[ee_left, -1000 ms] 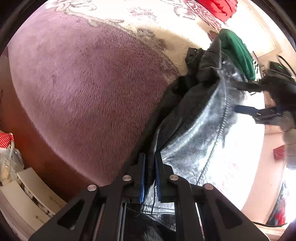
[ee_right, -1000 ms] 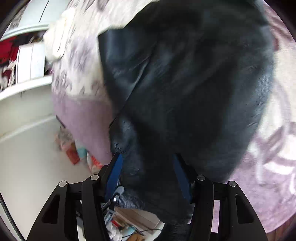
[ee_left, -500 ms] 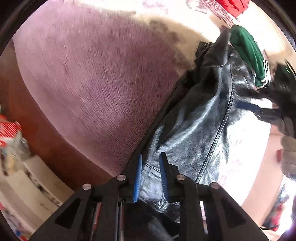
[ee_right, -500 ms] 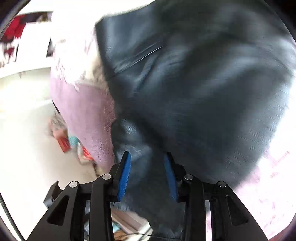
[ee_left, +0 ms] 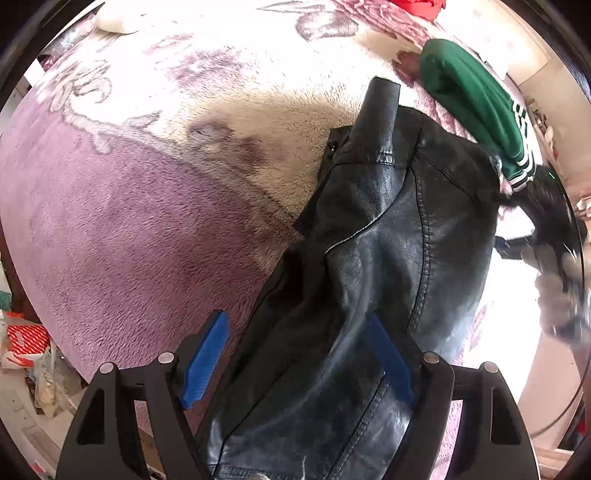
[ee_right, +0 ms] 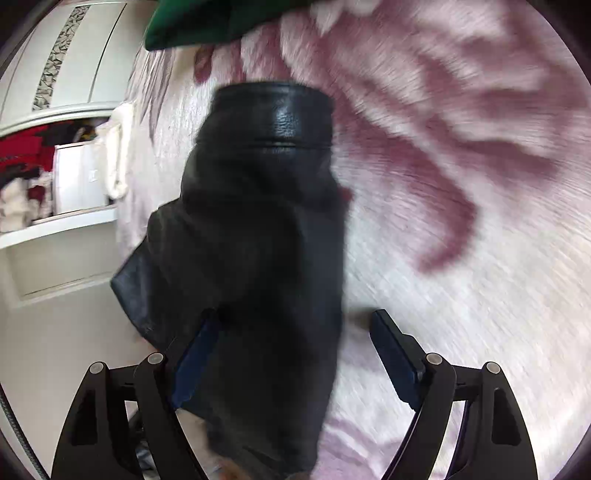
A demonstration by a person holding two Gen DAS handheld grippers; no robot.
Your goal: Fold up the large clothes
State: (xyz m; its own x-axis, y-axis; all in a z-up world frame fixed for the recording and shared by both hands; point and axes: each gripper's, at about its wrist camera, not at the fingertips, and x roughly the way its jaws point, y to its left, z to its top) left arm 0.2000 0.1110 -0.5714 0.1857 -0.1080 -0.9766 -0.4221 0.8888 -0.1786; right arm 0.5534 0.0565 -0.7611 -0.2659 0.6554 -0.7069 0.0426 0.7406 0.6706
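A black leather jacket (ee_left: 388,258) lies on a fluffy purple and cream blanket (ee_left: 147,221). My left gripper (ee_left: 299,354) is open, its blue pads spread wide over the jacket's near edge, which lies loose between them. In the right wrist view the jacket (ee_right: 258,229) looks dark and blurred, stretching away with its cuff or hem at the far end. My right gripper (ee_right: 291,354) is open too, with the jacket's near part lying between the fingers, closer to the left pad (ee_right: 195,362).
A green garment (ee_left: 476,99) with white stripes lies beyond the jacket, and something red (ee_left: 417,7) at the far edge. Boxes and bags (ee_left: 26,343) sit on the floor left of the bed. White shelves (ee_right: 55,166) stand to the left in the right wrist view.
Both grippers have opened wide and let go of the jacket; a second ago the left was pinched on its edge. The jacket now lies flatter on the blanket. The right view has swung round.
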